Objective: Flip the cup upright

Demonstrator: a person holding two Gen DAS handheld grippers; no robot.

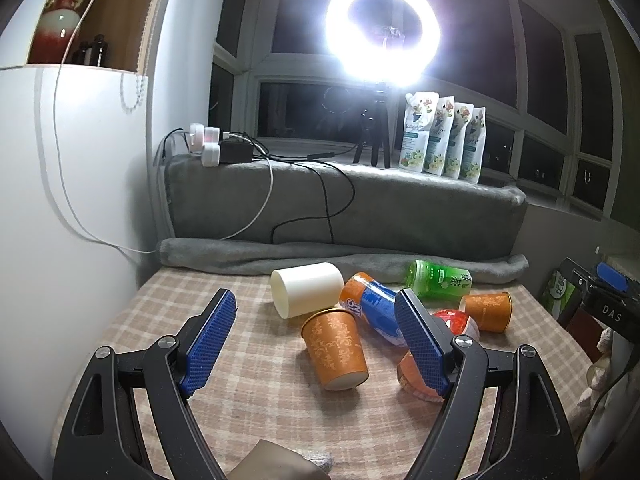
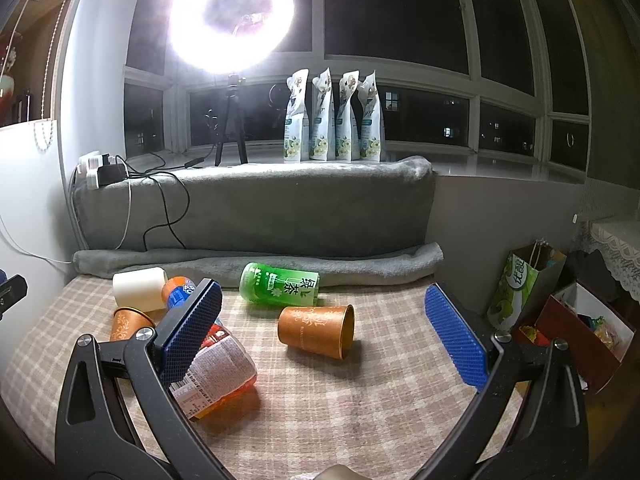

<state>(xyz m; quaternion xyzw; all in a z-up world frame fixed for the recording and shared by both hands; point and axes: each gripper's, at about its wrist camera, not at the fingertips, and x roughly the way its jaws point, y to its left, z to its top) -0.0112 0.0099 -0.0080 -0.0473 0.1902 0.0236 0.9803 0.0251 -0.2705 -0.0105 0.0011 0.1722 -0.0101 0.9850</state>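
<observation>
An orange paper cup (image 1: 335,350) lies tipped on the checked tablecloth (image 1: 256,400), its base toward me, between and just ahead of my open, empty left gripper (image 1: 316,302). A second orange cup (image 2: 318,331) lies on its side, mouth to the right, ahead of my open, empty right gripper (image 2: 320,298); it also shows in the left wrist view (image 1: 486,312). A white cup (image 1: 306,289) lies on its side at the back left. The first orange cup also shows at the left of the right wrist view (image 2: 130,323).
Lying bottles surround the cups: a green tea bottle (image 2: 280,285), a blue-labelled orange bottle (image 1: 374,308), a red-orange bottle (image 2: 218,372). A grey blanket roll (image 2: 256,262) bounds the back. Boxes and a bag (image 2: 516,292) stand off the right edge.
</observation>
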